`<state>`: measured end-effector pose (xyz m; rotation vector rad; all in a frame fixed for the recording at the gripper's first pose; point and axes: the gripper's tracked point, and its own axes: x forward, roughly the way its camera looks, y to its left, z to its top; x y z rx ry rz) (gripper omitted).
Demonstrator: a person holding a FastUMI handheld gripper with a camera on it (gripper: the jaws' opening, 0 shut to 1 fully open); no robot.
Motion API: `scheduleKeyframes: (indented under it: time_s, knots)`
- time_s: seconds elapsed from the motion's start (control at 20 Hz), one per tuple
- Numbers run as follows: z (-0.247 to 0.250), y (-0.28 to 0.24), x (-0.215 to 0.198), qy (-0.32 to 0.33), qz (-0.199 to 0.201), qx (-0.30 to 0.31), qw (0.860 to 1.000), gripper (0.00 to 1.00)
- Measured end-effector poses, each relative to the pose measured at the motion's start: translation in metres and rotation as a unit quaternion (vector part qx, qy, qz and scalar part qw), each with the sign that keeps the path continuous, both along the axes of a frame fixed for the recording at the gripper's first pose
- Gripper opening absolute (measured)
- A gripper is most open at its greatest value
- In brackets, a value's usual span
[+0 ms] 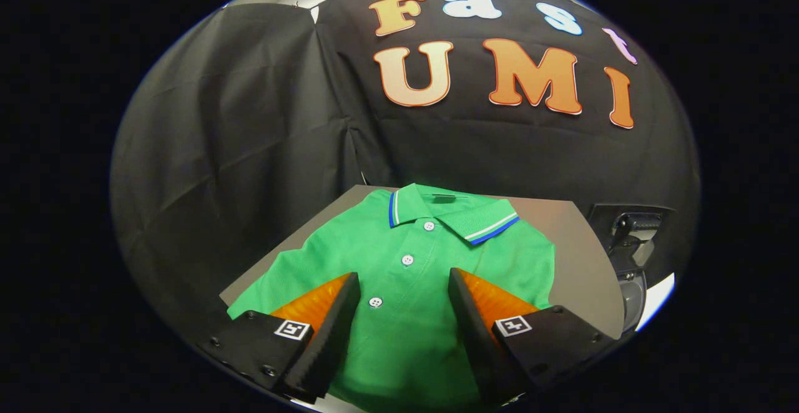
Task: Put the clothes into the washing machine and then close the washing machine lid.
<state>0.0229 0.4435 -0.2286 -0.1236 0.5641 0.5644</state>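
Observation:
A green polo shirt (412, 263) with a blue-and-white striped collar and white buttons lies flat on a grey table (574, 257). My gripper (404, 276) hovers over the shirt's front, open, with the button placket showing in the gap between its two fingers. Neither finger presses on the cloth. Beyond the table's right edge stands a dark machine part with a handle-like piece (630, 238), partly hidden; I cannot tell whether it is the washing machine.
Black cloth walls close the booth behind and to the left of the table. The table's left edge runs close beside the shirt's sleeve (262, 291). Bare grey tabletop lies to the right of the shirt.

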Motion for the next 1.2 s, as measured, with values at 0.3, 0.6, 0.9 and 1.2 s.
scheduleKeyframes:
  time_s: [0.3,0.6,0.9,1.2]
  knots:
    - [-0.001,-0.004,0.0,-0.016,0.051,0.004,0.999,0.48]
    - [0.005,-0.012,-0.001,-0.013,0.066,0.009,0.998,0.14]
    - [0.042,-0.02,0.002,-0.061,0.078,0.077,0.992,0.11]
    - [0.117,-0.048,0.003,-0.159,0.073,0.133,0.976,0.11]
